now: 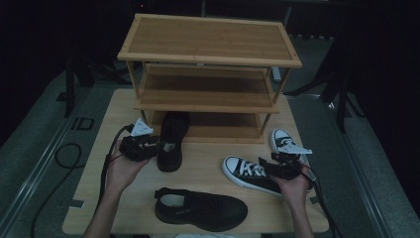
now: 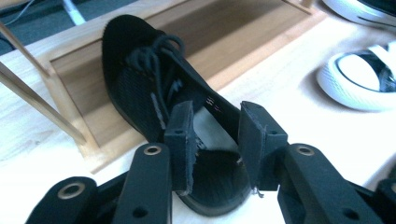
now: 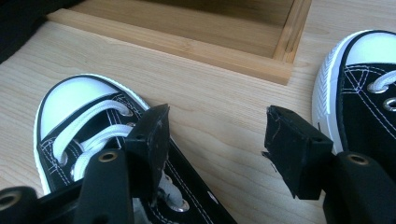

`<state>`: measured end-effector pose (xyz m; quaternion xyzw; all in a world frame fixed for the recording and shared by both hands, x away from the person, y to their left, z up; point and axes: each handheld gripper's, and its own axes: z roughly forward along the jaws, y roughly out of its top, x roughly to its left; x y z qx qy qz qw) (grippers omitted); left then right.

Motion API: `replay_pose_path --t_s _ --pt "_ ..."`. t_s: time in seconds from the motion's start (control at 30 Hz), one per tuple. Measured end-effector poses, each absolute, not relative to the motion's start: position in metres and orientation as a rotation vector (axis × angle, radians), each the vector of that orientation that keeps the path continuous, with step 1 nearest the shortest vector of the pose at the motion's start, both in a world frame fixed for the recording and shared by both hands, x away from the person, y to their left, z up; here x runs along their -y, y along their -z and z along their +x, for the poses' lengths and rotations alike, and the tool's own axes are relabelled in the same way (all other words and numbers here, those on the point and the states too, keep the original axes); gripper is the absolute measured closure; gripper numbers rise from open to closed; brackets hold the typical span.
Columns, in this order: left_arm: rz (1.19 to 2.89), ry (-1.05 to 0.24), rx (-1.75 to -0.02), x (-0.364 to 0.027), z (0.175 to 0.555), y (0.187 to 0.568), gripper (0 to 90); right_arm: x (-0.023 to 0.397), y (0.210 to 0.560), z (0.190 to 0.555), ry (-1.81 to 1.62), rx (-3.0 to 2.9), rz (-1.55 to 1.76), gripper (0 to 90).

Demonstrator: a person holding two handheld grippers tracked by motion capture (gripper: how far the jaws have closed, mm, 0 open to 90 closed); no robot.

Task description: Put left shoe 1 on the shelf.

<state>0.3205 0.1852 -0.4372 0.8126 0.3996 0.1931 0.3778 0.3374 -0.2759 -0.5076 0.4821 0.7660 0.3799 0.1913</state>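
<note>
We see the black shoe (image 1: 172, 140) lying with its toe tucked onto the bottom shelf of the bamboo shoe rack (image 1: 208, 57) and its heel out on the table (image 1: 208, 171), so its long axis runs from near to far, toe pointing away from us. In the left gripper view the same shoe (image 2: 149, 88) stretches up and left from between the jaws, laces toward the rack.

The left gripper (image 1: 159, 147) sits just left of the shoe's heel end. Its jaws stand well apart, one on each side of the collar at the heel (the pads do not press on it), so it has hold of nothing.

The right gripper (image 1: 265, 167) hovers at the near right of the table over a black-and-white sneaker (image 1: 247, 173), whose white toe cap points left and slightly far. In the right gripper view its jaws are wide open: one jaw stands over the laces of this sneaker (image 3: 88, 135), the other over bare table, gripping nothing. A second matching sneaker (image 1: 285, 141) lies just beyond it, toe toward the rack. Another black shoe (image 1: 200, 208) lies across the near edge of the table, toe to the right.
</note>
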Motion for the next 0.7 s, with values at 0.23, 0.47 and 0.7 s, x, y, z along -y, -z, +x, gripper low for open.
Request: replay_pose_path --t_s 0.23,0.47,0.7 --pt "2.132 -0.471 -1.001 -0.189 0.304 0.450 73.2 0.276 0.508 0.338 -1.068 -2.152 1.354 40.2" --pt "2.202 -0.431 -1.016 -0.188 0.297 0.466 85.3 0.276 0.508 0.337 -1.068 -2.151 1.355 40.2" --pt "2.298 -0.392 -1.045 -0.176 0.301 0.491 90.0 0.276 0.508 0.337 -1.067 -2.152 1.354 40.1"
